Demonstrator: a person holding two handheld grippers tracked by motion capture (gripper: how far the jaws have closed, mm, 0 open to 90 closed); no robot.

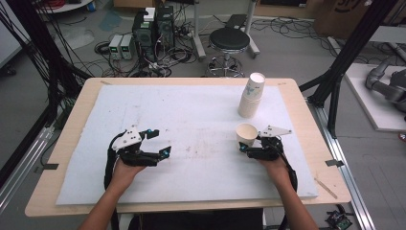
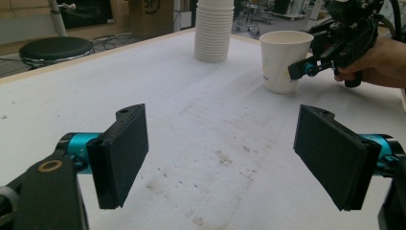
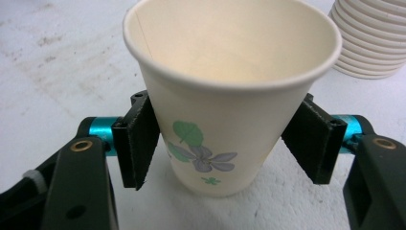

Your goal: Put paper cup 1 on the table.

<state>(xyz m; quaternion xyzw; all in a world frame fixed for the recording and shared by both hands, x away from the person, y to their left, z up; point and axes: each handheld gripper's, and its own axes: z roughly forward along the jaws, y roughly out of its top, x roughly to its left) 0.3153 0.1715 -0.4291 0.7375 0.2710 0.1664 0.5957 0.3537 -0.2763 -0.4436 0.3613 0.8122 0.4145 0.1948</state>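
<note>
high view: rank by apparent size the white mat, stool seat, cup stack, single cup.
1. white mat
2. stool seat
3. cup stack
4. single cup
The stool stands farther off behind the table, so its true size is unsure.

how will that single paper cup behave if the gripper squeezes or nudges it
The cup looks thin-walled and empty, so it is probably very light and would dent under a firm squeeze. Its base is narrower than its rim, so a push near the top would likely tip it. The right gripper straddles its lower half.
</note>
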